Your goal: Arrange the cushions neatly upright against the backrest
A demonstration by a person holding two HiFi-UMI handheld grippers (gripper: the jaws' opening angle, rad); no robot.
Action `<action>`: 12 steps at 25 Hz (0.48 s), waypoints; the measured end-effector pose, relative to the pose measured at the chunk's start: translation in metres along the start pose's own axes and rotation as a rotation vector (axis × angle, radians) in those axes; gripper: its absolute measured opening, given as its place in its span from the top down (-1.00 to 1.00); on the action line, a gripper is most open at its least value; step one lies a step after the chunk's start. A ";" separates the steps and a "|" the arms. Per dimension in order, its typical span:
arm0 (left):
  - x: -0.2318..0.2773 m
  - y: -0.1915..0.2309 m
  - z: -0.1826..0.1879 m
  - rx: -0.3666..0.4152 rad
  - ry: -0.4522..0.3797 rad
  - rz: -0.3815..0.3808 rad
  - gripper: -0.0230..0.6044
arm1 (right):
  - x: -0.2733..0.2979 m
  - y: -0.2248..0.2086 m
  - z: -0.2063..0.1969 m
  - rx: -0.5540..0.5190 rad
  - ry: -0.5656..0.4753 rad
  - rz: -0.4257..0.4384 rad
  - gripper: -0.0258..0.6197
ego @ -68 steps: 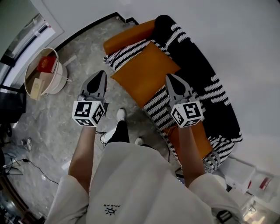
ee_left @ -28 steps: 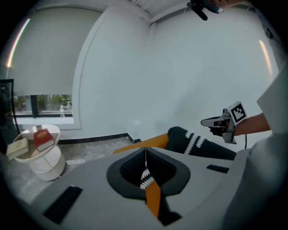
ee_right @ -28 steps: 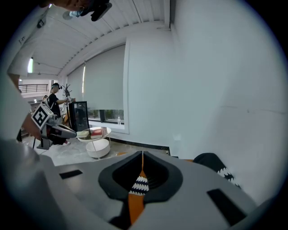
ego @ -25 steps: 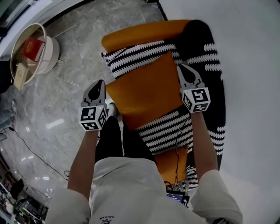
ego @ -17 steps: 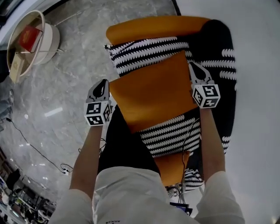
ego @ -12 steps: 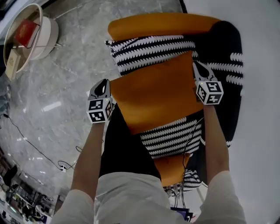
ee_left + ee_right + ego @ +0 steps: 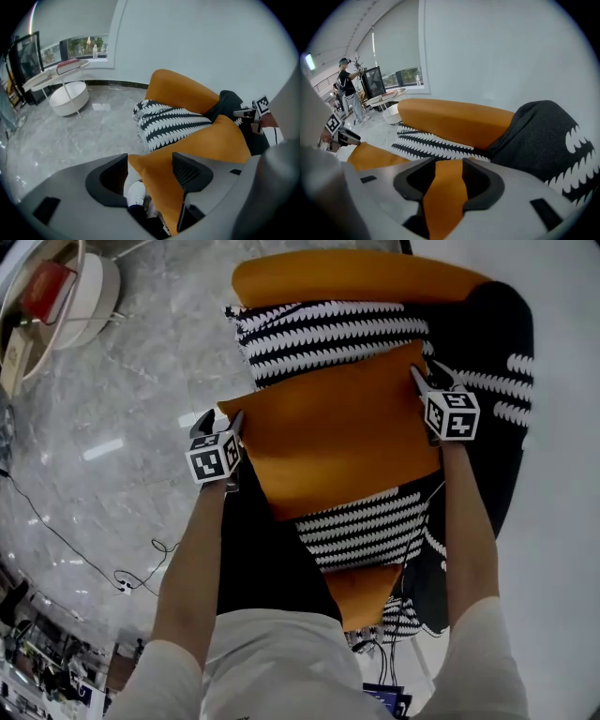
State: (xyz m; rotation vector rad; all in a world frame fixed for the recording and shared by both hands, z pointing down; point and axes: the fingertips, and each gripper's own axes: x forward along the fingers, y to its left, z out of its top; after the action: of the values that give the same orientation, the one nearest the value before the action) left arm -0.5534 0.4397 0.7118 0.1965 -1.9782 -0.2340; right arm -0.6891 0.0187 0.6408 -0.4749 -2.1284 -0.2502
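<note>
**Orange, black and white on grey**

I see a plain orange cushion [image 7: 337,432]. The striped cushion [image 7: 328,334] has black-and-white zigzag rows. The armrest [image 7: 347,282] is orange and the backrest [image 7: 502,343] is black with white flecks. The floor [image 7: 122,399] is veined grey marble. The tub [image 7: 103,292] is white and the box [image 7: 47,292] is red.

The upper cushion [image 7: 337,432] lies flat on the far cushion [image 7: 328,329], next to the armrest [image 7: 347,277], and on the near cushion [image 7: 366,526]. The backrest [image 7: 497,343] runs along their right. A table [image 7: 94,296] stands on the floor [image 7: 122,381] at far left.
</note>
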 end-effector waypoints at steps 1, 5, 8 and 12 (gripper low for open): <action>0.003 0.001 -0.005 -0.026 0.012 0.003 -0.02 | 0.001 -0.001 -0.003 0.019 0.011 0.003 0.29; 0.020 0.007 -0.015 -0.100 0.057 0.030 -0.06 | 0.021 -0.001 -0.019 0.103 0.091 0.053 -0.05; 0.032 0.004 -0.017 -0.117 0.090 0.035 -0.07 | 0.041 -0.006 -0.031 0.142 0.159 0.062 -0.16; 0.040 0.011 -0.017 -0.143 0.135 0.010 -0.09 | 0.061 0.000 -0.037 0.217 0.231 0.070 -0.20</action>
State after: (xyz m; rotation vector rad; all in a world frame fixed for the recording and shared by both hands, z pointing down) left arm -0.5546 0.4397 0.7561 0.1077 -1.8205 -0.3454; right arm -0.6920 0.0206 0.7119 -0.3733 -1.8832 -0.0310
